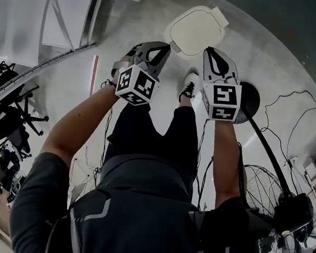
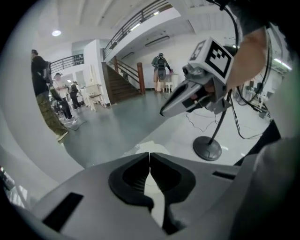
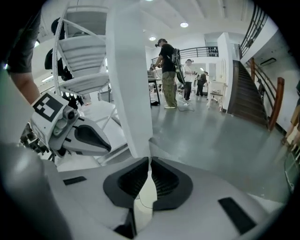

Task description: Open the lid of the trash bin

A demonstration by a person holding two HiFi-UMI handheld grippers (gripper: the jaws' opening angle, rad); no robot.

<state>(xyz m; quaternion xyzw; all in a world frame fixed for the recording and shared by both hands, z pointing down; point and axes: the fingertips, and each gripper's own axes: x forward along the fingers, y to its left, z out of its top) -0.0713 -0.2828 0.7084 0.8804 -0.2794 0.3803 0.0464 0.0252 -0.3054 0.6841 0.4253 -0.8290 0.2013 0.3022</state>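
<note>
Well, the grey floor [image 1: 130, 13] filled most of what I saw below me. On it, just beyond my shoes, stood the trash bin [image 1: 177, 41], seen from straight above, so that only its cream lid [image 1: 196, 26] showed. The lid was down and flat, a rounded square with a small tab [image 1: 219, 14] sticking out at its far corner. The round base of a fan stand [image 1: 249, 99] sat near the bin, on my right.

I judged the lid to be thin moulded plastic: light, stiff enough to swing up in one piece, and smooth enough to slide off the pads if I pinched it carelessly. The tab looked like the place to take hold of it, or failing that the lid's free edge, hooked from beneath. I could not tell from above which side carried the hinge.

My left gripper [image 1: 165, 46] and my right gripper [image 1: 211, 50] hung side by side above the bin's near edge, both pointing down at it and apart from it. Each had its jaws closed tip to tip with nothing between them, so I would have had to open one before it could take the tab.
</note>
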